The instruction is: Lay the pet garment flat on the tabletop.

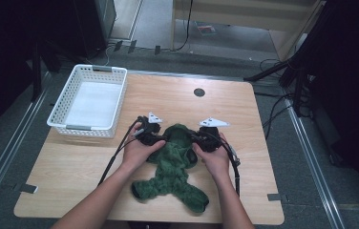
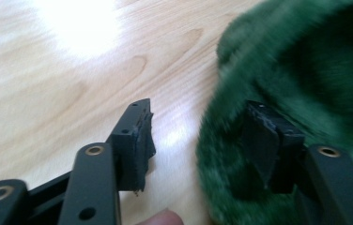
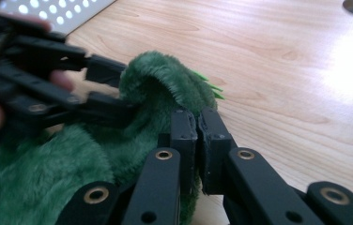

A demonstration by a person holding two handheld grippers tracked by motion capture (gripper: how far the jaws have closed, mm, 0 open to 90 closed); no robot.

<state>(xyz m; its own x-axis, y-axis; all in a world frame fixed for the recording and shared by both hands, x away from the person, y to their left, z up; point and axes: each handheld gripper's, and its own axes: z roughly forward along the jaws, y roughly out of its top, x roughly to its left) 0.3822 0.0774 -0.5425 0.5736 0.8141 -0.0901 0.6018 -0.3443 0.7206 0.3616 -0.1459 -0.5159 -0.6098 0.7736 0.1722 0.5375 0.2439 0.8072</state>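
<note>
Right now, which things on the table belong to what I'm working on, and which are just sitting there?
In the job:
- green plush garment
- left claw, open, one jaw inside the plush opening
- right claw, shut on the plush edge

Lying about:
- white basket, holding nothing
- round dark grommet in the table

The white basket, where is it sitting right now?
In the high view the white basket stands on the far left corner of the wooden table, up and left of the green plush garment that both grippers work on.
</note>
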